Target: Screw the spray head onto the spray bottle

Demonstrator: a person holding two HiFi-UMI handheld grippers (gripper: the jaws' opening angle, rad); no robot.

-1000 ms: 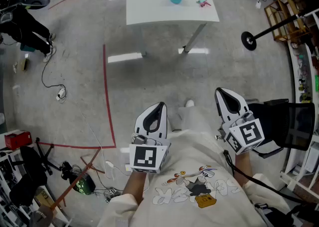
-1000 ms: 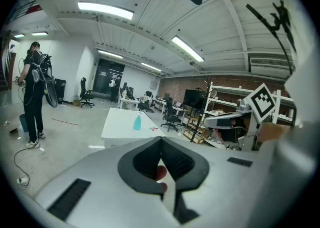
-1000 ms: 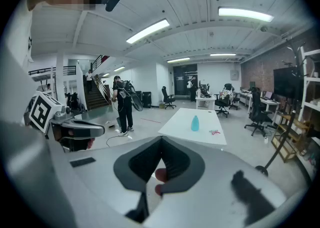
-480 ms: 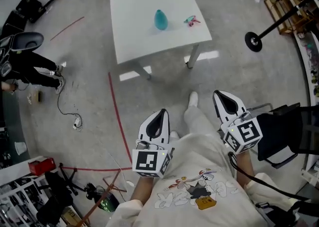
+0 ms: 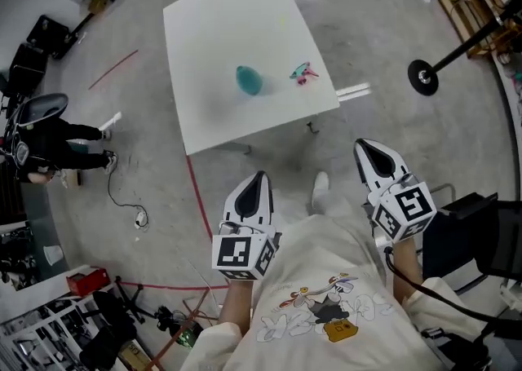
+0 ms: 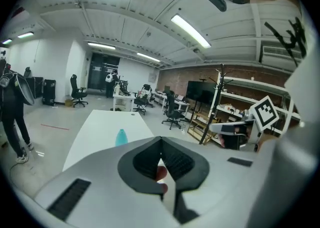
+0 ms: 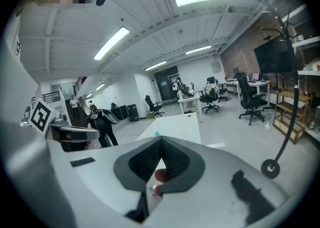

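on the white table: teal bottle, pink spray head; left tongs and right tongs closed, empty; shirt print unreadable.

Head view, as I read it: white table; teal bottle; pink-and-teal spray head; grey floor with a red line; left gripper and right gripper white with black insets, cubes patterned in black-and-white squares; cream shirt with a cartoon print.
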